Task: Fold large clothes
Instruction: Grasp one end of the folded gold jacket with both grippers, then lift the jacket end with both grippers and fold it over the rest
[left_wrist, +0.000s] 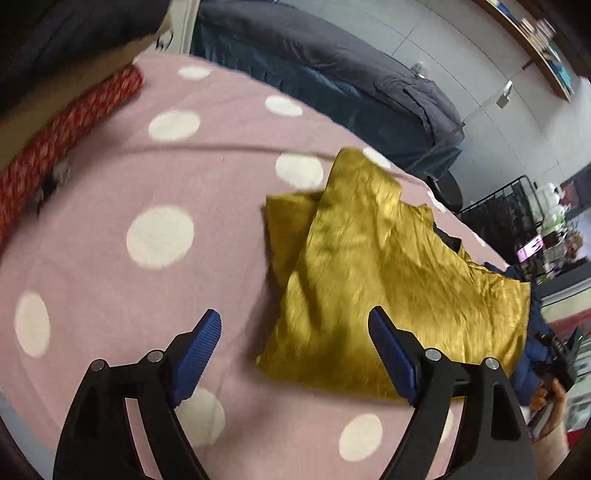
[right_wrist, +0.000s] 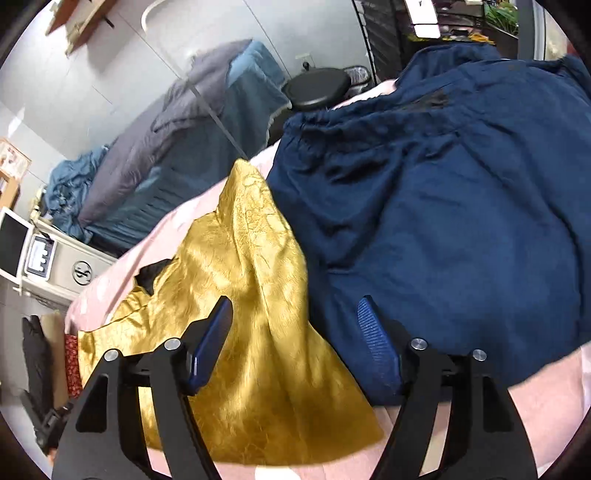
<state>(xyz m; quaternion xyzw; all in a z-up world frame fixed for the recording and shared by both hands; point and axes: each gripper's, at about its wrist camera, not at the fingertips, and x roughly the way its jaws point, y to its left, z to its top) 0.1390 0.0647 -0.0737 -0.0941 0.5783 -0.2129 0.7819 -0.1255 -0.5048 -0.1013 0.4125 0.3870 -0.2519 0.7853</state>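
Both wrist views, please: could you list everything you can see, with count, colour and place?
gold garment: one, shiny yellow, partly folded on the blanket
navy garment: one, dark blue, bunched beside the gold one
blanket: one, pink with white dots, under the clothes
red patterned roll: one, at the blanket's far edge
bed: one, grey and teal, behind
stool: one, black, behind
left gripper: open, nothing held
right gripper: open, nothing held

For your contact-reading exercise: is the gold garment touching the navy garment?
Touching. The right wrist view shows the gold garment lying against the navy garment along a shared edge, no pink blanket visible between them.
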